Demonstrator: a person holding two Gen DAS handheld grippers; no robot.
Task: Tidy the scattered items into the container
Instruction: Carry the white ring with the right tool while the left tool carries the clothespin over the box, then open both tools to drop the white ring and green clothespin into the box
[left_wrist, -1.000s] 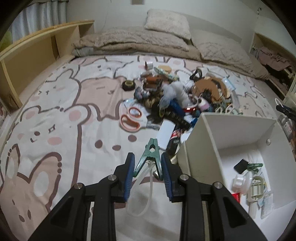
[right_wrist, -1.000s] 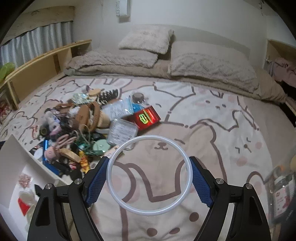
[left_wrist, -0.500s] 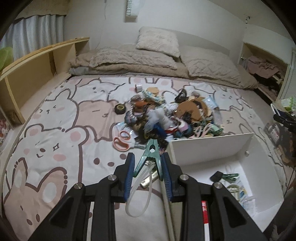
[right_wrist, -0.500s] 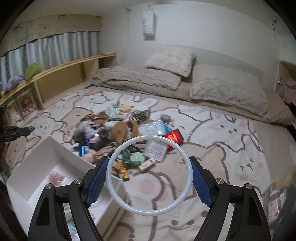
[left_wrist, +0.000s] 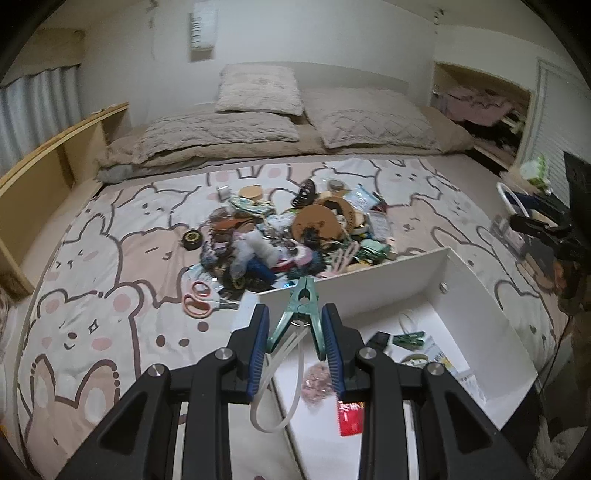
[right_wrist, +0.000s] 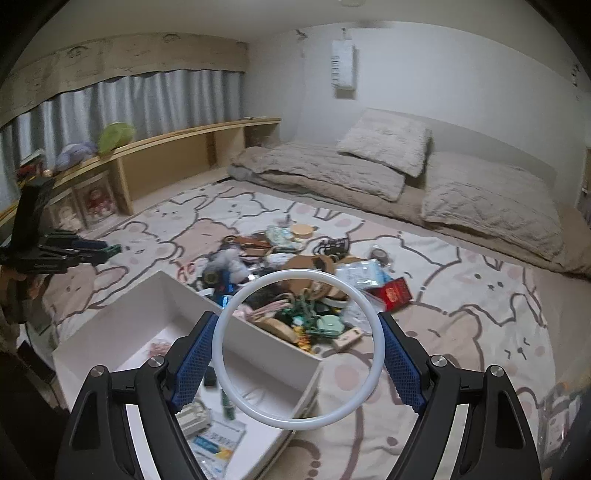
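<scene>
Bed sheet (left_wrist: 110, 280): the cartoon-print surface lies below and ahead of both sets of jaws; everything rests on it, so it gives softly under any downward press.
Container (left_wrist: 476, 295): the white open box sits under and to the right of the left jaws, and under and to the left of the right jaws. Judged aim: release only once the load hangs inside its walls, not over the rim.
Pile of scattered items (left_wrist: 295, 236): it lies well ahead of the left jaws, just beyond the box's far wall; most of the task looks undone.
Right gripper (right_wrist: 297, 349): its jaws stand wide apart, with the white ring (right_wrist: 236, 384) spanning the gap and pressed by both blue pads (right_wrist: 192, 362).
Ring placing: the ring hangs over the box's near right corner. Likely best to shift a little toward the box's middle, then spread the jaws slightly so it drops flat.
Left gripper (left_wrist: 295, 347): its jaws are nearly closed, squeezing the handles of a green clamp (left_wrist: 301, 306), whose nose points forward.
Loop (left_wrist: 275, 387): a pale strap dangles from the clamp, below the left jaws, and crosses the box's left wall.
Risk: the loop may snag that wall; judged safer to carry the clamp right first.
Box contents (left_wrist: 410, 339): a few small pieces already lie beneath the jaws, including a green clip.
</scene>
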